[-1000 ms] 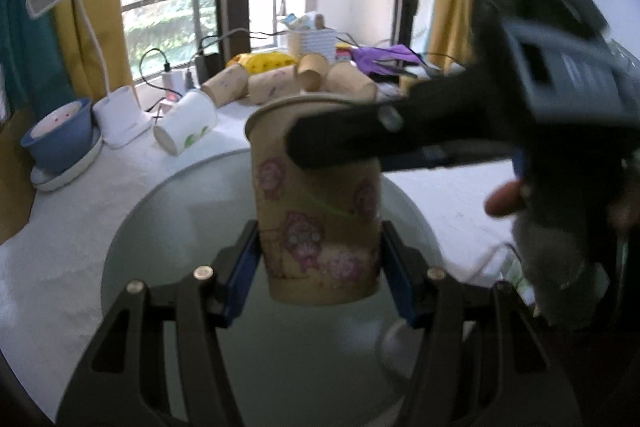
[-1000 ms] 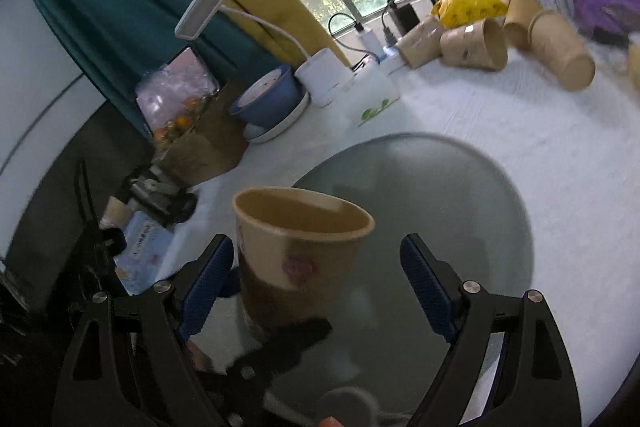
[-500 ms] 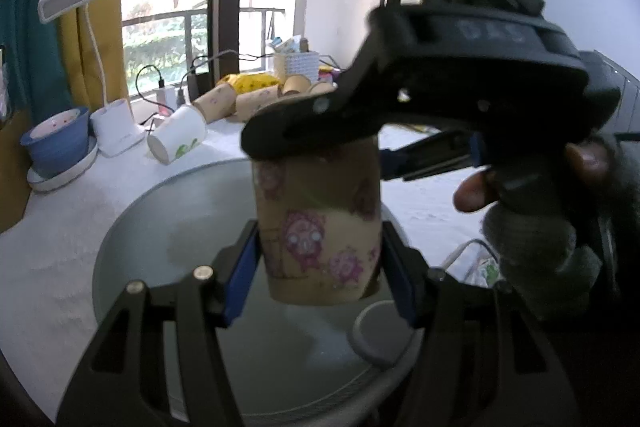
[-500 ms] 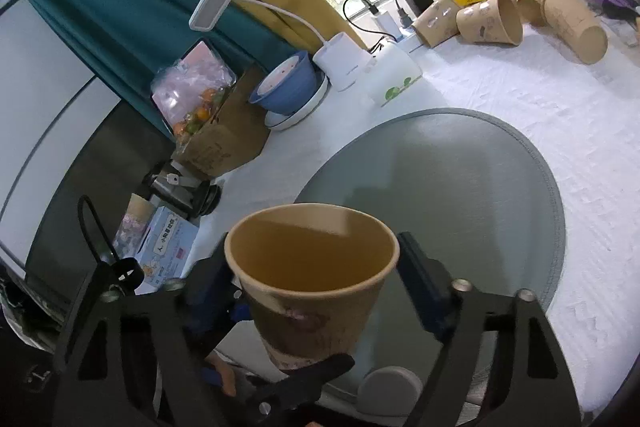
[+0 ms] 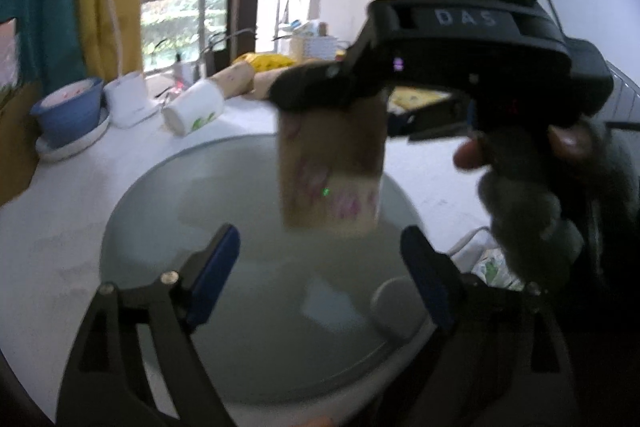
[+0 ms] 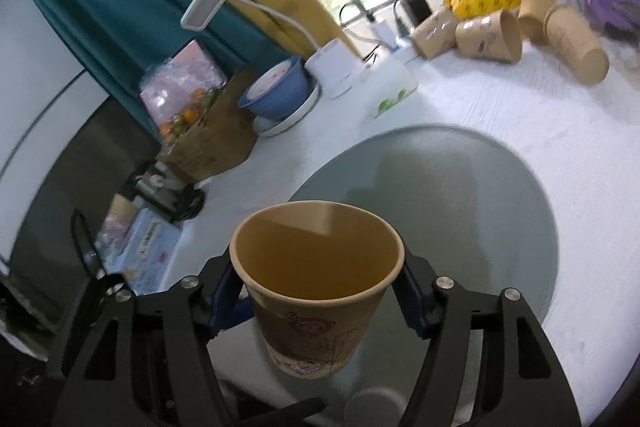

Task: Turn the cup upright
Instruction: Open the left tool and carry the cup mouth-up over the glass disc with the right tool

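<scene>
The cup [image 6: 316, 283] hangs in the air above the glass disc [image 6: 500, 211], clamped near its rim between the 2 blue pads of the right gripper [image 6: 320, 291]. Its mouth faces up and its base points down, so the long axis runs close to vertical.

The right view looks down into the empty brown inside; the left view shows instead the cup's [image 5: 332, 171] printed side, blurred, with pink figures, and the right gripper's [image 5: 440, 67] black body across its top, hiding the rim. A hand [image 5: 532, 183] grips that body's handle. The left gripper [image 5: 320, 267] sits below and in front of the cup with its fingers wide apart, touching nothing.

Around the disc lies a white cloth [image 6: 500, 107]. At its far edge are 4 brown cups [image 6: 508, 27] lying on their sides, a white cup [image 5: 194, 107] on its side, a white lamp [image 6: 280, 39] and a blue bowl [image 6: 276, 91] on a saucer. A small white puck [image 5: 398, 303] lies on the disc's near edge.
</scene>
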Action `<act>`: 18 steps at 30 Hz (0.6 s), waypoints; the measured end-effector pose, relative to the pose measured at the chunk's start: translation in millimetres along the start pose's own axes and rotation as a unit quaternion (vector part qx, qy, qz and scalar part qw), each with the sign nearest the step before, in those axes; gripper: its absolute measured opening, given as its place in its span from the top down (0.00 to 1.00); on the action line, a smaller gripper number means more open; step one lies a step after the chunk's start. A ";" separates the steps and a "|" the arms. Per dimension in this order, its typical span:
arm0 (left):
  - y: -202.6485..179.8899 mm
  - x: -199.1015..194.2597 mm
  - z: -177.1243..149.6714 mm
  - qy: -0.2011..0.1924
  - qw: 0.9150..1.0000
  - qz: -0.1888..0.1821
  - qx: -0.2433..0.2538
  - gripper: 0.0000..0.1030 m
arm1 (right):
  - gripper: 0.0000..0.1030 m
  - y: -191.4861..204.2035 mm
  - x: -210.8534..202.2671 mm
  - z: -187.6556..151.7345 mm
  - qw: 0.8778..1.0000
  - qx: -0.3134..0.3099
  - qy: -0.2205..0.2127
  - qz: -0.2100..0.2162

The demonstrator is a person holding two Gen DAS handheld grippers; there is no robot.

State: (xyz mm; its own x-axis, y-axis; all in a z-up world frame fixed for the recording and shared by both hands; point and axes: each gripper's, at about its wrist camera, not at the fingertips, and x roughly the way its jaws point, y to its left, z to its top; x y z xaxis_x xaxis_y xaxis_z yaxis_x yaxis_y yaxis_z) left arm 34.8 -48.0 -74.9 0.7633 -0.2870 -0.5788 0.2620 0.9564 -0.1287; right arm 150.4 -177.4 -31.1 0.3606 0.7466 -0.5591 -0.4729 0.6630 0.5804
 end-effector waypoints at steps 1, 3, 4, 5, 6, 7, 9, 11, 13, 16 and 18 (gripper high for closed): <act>5.5 -2.3 -3.6 0.004 1.000 0.005 -0.010 0.18 | 0.33 0.2 1.1 1.1 1.000 -0.011 -0.013 -0.016; 16.3 -7.1 -9.3 0.009 0.999 0.015 -0.028 0.18 | 0.33 0.7 5.8 1.5 0.997 -0.037 -0.037 -0.060; 23.8 -11.3 -12.0 0.009 0.999 0.023 -0.040 0.18 | 0.33 0.4 9.3 1.4 0.995 -0.045 -0.044 -0.074; 32.4 -15.4 -14.1 0.009 0.998 0.036 -0.052 0.18 | 0.33 0.3 12.2 0.6 0.994 -0.053 -0.049 -0.085; 39.6 -17.7 -15.4 0.008 0.997 0.046 -0.063 0.18 | 0.33 1.5 16.0 -0.4 0.992 -0.064 -0.055 -0.096; 51.5 -20.6 -16.2 0.008 0.995 0.060 -0.082 0.18 | 0.33 2.6 19.7 -0.9 0.990 -0.072 -0.057 -0.104; 69.9 -23.8 -16.3 0.011 0.990 0.082 -0.112 0.18 | 0.33 7.8 26.8 -2.7 0.987 -0.094 -0.063 -0.117; 84.7 -29.3 -15.7 0.002 0.987 0.087 -0.138 0.18 | 0.33 17.0 33.7 -5.3 0.978 -0.132 -0.076 -0.146; 98.7 -34.2 -13.1 -0.010 0.982 0.105 -0.156 0.18 | 0.33 25.0 38.8 -7.6 0.968 -0.167 -0.088 -0.166; 117.0 -31.6 -10.9 -0.013 0.976 0.125 -0.178 0.18 | 0.33 30.8 50.7 -8.5 0.958 -0.198 -0.094 -0.187; 128.1 -26.5 -13.4 -0.001 0.973 0.129 -0.192 0.18 | 0.33 30.8 59.8 -7.6 0.953 -0.211 -0.091 -0.198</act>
State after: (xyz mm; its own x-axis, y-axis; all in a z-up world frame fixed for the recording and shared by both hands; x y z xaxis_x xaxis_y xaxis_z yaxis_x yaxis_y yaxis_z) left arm 40.2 82.8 -86.9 0.7759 -0.0353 -0.6298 -0.1771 0.9461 -0.2712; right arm 151.2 -112.7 -51.1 0.6928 0.4647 -0.5514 -0.5378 0.8424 0.0341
